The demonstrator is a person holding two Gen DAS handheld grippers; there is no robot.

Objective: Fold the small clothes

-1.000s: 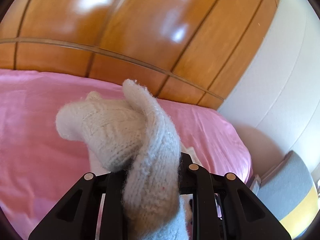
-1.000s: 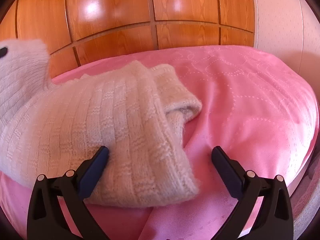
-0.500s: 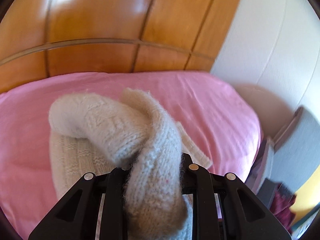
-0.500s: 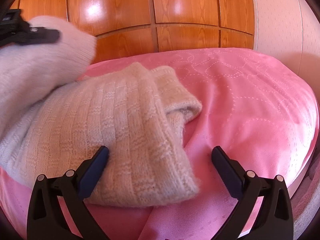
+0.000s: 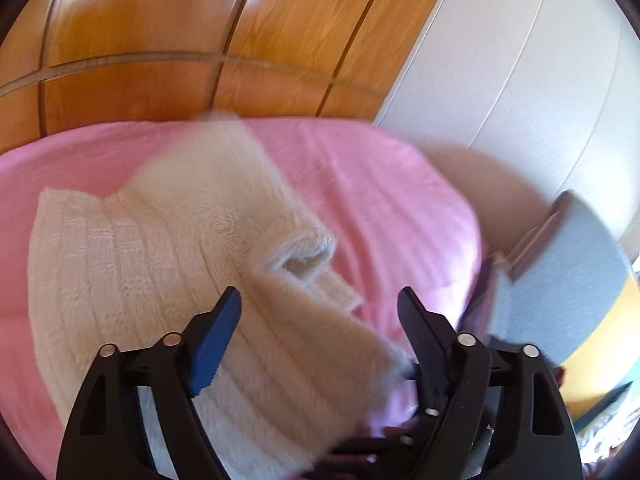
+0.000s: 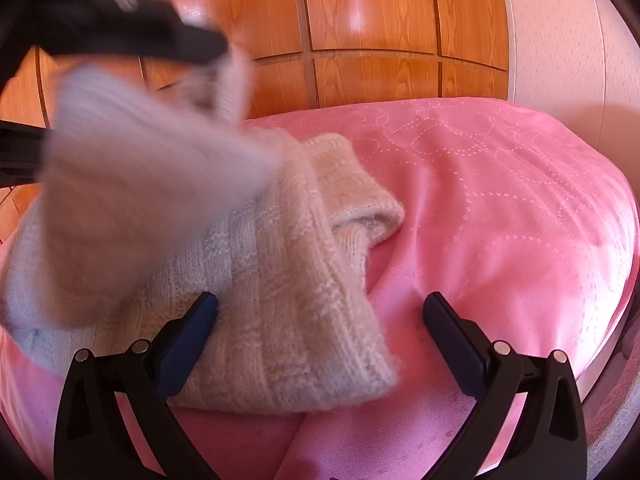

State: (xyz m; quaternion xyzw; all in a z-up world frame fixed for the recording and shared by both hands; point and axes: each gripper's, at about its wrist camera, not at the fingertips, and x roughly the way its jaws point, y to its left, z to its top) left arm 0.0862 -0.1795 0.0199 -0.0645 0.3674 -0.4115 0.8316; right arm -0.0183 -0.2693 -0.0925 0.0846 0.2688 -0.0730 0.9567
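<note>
A cream knitted sweater (image 5: 132,264) lies partly folded on the pink bedspread (image 5: 384,200). My left gripper (image 5: 320,312) is open just above it, and a blurred fold of the knit (image 5: 304,344) drops between its jaws. In the right wrist view the left gripper (image 6: 132,32) shows at the top left above a blurred flap of knit (image 6: 140,184). My right gripper (image 6: 320,320) is open and empty, low over the sweater's near edge (image 6: 304,320), with its left finger (image 6: 188,332) over the knit.
A wooden panelled headboard (image 6: 372,28) stands behind the bed. A white wall (image 5: 520,92) is to the right. A grey and yellow object (image 5: 568,292) and dark items lie beside the bed's right edge.
My left gripper has opened and let go of the sweater sleeve, which falls onto the folded body. The left gripper swung right and lower. My right gripper has not moved.
</note>
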